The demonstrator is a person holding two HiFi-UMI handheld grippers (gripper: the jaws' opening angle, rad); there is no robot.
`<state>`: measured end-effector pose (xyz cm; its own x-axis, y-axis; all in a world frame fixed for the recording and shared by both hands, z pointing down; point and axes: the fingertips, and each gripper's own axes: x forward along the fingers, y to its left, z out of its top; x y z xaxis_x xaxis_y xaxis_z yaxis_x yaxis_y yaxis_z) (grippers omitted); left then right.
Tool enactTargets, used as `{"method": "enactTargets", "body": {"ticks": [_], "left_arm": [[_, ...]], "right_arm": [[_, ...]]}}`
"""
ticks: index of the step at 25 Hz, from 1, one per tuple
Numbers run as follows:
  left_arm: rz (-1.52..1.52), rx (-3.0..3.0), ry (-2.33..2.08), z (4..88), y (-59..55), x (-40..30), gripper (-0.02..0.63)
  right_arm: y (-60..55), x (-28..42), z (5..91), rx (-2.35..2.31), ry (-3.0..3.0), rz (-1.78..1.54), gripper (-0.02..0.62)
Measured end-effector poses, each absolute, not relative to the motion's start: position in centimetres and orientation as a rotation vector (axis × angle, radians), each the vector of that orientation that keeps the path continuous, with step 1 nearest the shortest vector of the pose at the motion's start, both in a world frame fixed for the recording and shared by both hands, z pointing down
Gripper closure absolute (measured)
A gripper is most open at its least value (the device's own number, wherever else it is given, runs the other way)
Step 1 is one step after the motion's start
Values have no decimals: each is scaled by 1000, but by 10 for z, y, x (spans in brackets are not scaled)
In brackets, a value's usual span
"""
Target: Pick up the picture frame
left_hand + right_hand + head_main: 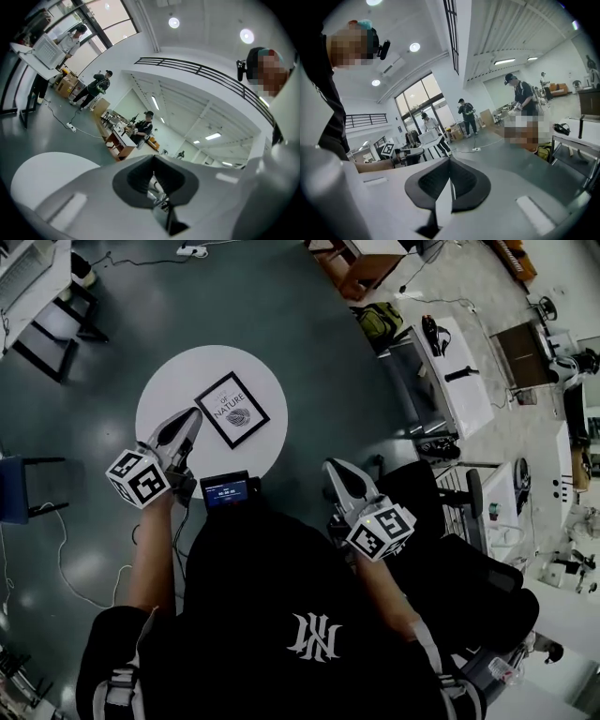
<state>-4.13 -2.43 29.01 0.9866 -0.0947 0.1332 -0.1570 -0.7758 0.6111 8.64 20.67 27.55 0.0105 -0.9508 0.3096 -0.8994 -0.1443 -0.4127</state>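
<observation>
A black picture frame [232,410] with a white print and a leaf drawing lies flat on a small round white table [169,399] in the head view. My left gripper [194,414] is shut and empty, its tips just left of the frame's near-left edge, over the table. My right gripper [331,466] is shut and empty, off the table to the right, above the dark floor. In the left gripper view the shut gripper [153,174] points out over the table's rim [42,171] at the room. The right gripper [450,180] in its own view also shows closed jaws with nothing between them.
A small black device with a blue screen [228,490] sits at the person's chest near the table's front edge. Desks [457,371], a chair [473,495] and bags stand to the right. Several people [96,86] stand across the room; a power strip with cable [71,126] lies on the floor.
</observation>
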Motion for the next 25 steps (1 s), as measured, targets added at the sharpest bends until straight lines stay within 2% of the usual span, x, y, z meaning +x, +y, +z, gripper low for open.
{"method": "enactTargets", "body": {"ticks": [7,18,25], "left_arm": [[197,2428,-290,315,-49,-56,603],[362,2304,-626,379,-57,-99,601],[446,2186,-705,432,-53,-94,601]], "right_arm": [[132,94,267,-2082,2144,-756,595],[46,116,341,-1860,2425,-916,594],[-2,137,414,-1735,2564,-1134,571]]}}
